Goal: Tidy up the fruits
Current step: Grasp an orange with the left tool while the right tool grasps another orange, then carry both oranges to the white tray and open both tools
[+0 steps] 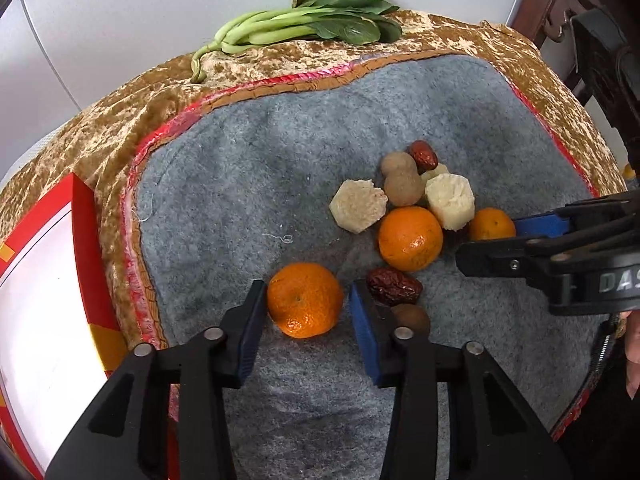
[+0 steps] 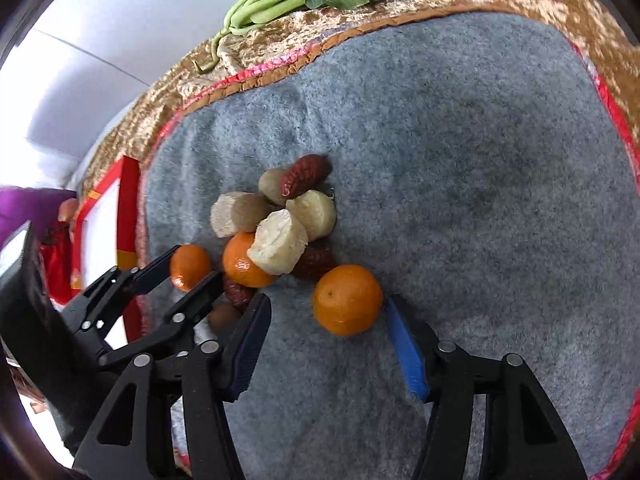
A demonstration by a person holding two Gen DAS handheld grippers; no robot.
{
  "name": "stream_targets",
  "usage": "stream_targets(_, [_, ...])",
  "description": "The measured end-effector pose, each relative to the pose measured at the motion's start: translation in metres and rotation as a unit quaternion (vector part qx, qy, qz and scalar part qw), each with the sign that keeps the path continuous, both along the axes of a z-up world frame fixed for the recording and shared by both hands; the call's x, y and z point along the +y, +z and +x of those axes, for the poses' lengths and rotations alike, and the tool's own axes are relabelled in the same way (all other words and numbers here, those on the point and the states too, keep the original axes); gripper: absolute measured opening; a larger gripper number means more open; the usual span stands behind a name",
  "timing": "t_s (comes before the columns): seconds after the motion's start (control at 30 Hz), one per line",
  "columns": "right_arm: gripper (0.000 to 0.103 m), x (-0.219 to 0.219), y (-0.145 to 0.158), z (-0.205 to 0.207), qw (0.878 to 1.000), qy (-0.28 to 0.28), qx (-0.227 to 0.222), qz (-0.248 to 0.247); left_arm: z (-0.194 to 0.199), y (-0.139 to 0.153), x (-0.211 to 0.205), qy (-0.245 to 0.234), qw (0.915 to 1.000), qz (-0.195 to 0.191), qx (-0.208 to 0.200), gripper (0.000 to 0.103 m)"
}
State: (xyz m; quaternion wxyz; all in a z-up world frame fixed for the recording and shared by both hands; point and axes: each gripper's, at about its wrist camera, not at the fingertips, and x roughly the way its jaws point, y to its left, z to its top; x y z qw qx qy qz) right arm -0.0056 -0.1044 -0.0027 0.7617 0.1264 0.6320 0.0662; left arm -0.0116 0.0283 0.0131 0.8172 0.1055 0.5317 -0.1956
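A pile of fruit lies on a grey felt mat (image 1: 248,184): three tangerines, red dates, brown longans and pale peeled chunks (image 1: 358,206). My left gripper (image 1: 306,310) is open, its blue pads on either side of the nearest tangerine (image 1: 305,300), not clamping it. That gripper also shows in the right wrist view (image 2: 188,270) around the same tangerine (image 2: 190,266). My right gripper (image 2: 328,332) is open around another tangerine (image 2: 347,299), which shows in the left wrist view (image 1: 491,224) at the right gripper's blue pad (image 1: 542,226). A third tangerine (image 1: 411,238) lies between them.
A red and white box (image 1: 44,280) stands at the left edge. A bunch of leafy greens (image 1: 312,20) lies at the back on the gold cloth (image 1: 100,136). A dark wooden chair (image 1: 560,4) stands at the back right. A dried date (image 1: 394,286) and a longan (image 1: 412,318) lie right of my left gripper.
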Motion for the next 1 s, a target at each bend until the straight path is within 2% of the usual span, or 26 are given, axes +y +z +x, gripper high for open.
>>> stream_targets(0.2, [0.036,0.012,-0.003,0.000,0.998,0.017,-0.021,-0.063,0.003,0.001,0.002,0.010,0.9997,-0.022,-0.002,0.033])
stream_targets(0.47, [0.034,0.011,0.007,-0.012,0.998,0.024,-0.032,-0.045,-0.003,0.007,0.006,0.013,0.9994,-0.033,-0.005,0.032])
stream_targets(0.67, [0.034,0.027,0.038,-0.027,0.996,0.064,-0.062,-0.025,-0.027,0.038,0.029,0.034,0.9981,-0.028,-0.043,0.032])
stream_targets(0.87, [0.034,0.071,0.053,-0.037,0.988,0.125,-0.086,0.041,-0.055,0.060,0.084,0.114,0.9898,0.003,-0.086,0.032])
stream_targets(1.0, [0.034,0.121,0.052,-0.050,0.976,0.180,-0.107,0.067,-0.075,0.060,0.133,0.204,0.9713,0.056,-0.109,0.033])
